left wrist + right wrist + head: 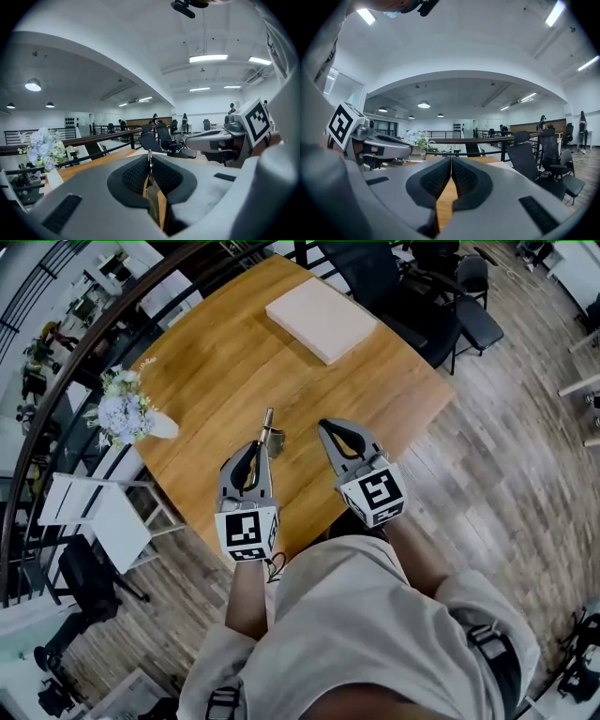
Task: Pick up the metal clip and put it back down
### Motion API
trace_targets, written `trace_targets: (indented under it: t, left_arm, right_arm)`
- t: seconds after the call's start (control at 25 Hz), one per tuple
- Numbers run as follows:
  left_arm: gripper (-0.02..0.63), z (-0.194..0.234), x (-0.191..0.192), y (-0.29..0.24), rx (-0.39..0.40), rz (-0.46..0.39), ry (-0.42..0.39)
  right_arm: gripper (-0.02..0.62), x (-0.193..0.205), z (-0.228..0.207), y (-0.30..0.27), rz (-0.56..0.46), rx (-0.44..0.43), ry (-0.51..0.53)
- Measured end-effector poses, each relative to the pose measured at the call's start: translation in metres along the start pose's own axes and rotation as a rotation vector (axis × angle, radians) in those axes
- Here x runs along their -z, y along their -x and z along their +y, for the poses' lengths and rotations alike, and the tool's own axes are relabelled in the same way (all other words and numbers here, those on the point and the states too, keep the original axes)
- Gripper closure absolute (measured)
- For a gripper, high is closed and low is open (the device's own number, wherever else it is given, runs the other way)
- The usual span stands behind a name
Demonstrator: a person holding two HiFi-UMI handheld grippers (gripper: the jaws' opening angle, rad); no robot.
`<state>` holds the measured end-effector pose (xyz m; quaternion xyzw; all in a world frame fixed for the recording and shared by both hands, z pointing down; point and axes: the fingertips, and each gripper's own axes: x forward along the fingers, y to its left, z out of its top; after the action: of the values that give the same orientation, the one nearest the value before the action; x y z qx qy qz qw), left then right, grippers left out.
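open office floor with wood planks, a black railing and dark chairs (pixel 469 306) lies around a round wooden bench (pixel 216 362). a flat pale box (pixel 321 318) sits near the bench's far edge, and white flowers (pixel 124 413) stand just off its left edge.

over the near edge, the left hand-held gripper (pixel 255 448) has its jaws pressed together on the clip (pixel 270 430). the left gripper view shows the clip (pixel 156 204) as a thin brass-toned plate pinched edge-on between the pads, with a wire loop rising at the tips. the right hand-held gripper (pixel 325 426) hangs just beside it with jaws fully together and nothing between them, as its own view confirms (pixel 451 161).

the clip sticks out past the left jaw tips, its long axis in line with the jaws and pointing away from the person toward the far edge. whether it clears the wood cannot be told.

it is likely light, stiff and smooth, so prone to slip or twist; a flat pinch across the plate, as here, seems the safest hold.
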<state>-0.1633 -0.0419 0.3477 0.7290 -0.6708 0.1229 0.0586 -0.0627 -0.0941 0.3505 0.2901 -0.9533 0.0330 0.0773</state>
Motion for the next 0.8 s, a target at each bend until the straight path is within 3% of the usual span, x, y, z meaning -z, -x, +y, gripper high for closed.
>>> trace_targets:
  t: [0.36,0.6,0.8]
  left_arm:
    - [0.565,-0.051,-0.001,-0.078,0.124,0.055,-0.083]
    - [0.565,-0.090,0.006,-0.119,0.197,0.095,-0.246]
    - [0.566,-0.109,0.026,-0.156,0.244,0.137,-0.319]
  right_arm:
    - [0.569,0.027,-0.083,0.013,0.041,0.113,-0.044]
    - [0.569,0.049,-0.126,0.024,0.085,0.168,-0.077]
    - [0.569,0.083,-0.164,0.024,0.140,0.202,-0.093]
